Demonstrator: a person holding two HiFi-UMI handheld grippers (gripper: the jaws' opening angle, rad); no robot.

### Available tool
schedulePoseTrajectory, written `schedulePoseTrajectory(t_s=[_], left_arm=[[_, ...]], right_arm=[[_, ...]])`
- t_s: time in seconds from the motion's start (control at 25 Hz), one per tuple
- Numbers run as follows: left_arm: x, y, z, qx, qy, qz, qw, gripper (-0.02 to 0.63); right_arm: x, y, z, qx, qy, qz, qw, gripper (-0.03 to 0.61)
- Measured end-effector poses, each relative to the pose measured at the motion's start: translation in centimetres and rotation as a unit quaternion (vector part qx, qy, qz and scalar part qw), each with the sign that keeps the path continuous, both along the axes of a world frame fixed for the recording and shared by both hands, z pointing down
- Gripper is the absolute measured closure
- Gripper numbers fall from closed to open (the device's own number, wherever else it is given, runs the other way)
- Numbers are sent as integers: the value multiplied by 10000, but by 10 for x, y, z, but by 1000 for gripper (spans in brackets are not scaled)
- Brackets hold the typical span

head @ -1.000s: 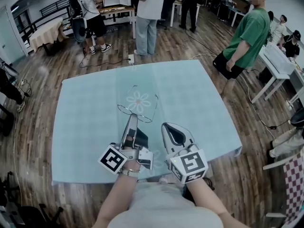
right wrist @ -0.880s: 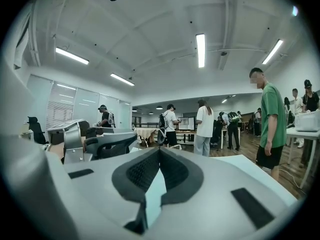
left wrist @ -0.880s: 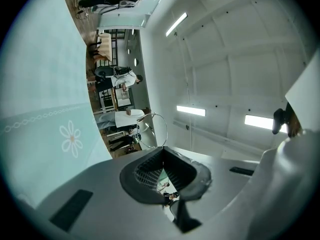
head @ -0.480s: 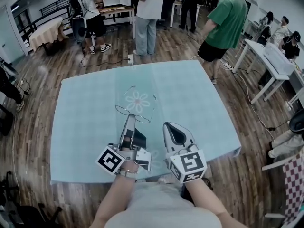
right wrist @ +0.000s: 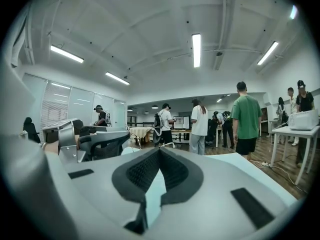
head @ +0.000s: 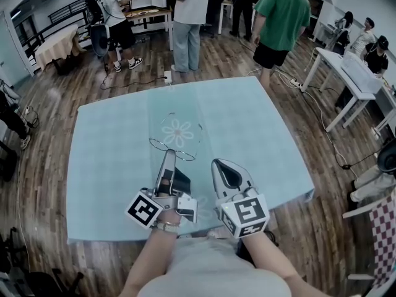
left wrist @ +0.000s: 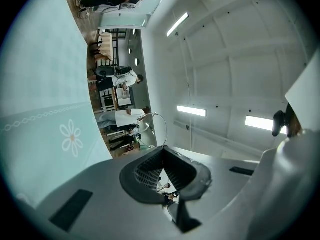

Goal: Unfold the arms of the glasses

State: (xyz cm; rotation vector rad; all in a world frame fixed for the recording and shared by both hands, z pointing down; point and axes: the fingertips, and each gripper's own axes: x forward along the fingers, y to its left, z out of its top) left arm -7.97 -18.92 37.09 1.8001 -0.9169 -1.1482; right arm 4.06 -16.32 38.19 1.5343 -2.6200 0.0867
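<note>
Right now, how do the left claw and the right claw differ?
The left claw is shut on the wire rim of the glasses; the right claw is shut on nothing. The left claw is rolled onto its side, while the right claw sits level, broad face up. Both have their jaws together and point away from the person.

glasses (head: 178, 135) — 1 | left gripper (head: 168, 154) + right gripper (head: 217, 164) — 2 (one per hand) | table (head: 260, 142) — 1

Seen from my remote station: the table (head: 272, 159) on a wood floor (head: 49, 104) under a pale blue cloth (head: 105, 166) printed with a white daisy (head: 180, 130). The glasses (head: 175, 142) show over the daisy; whether they touch the cloth I cannot tell.
</note>
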Motion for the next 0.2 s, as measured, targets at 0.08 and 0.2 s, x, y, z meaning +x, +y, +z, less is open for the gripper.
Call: schedulePoseTrajectory(t_s=[0.08,0.2], left_arm=[[1,0,0,-10,6,8,10000,604],[5,0,-1,-13,18,42,10000,604]], right_arm=[[1,0,-1,7,0,-2,10000,572],[3,-1,-1,17,-4,10,10000,571]])
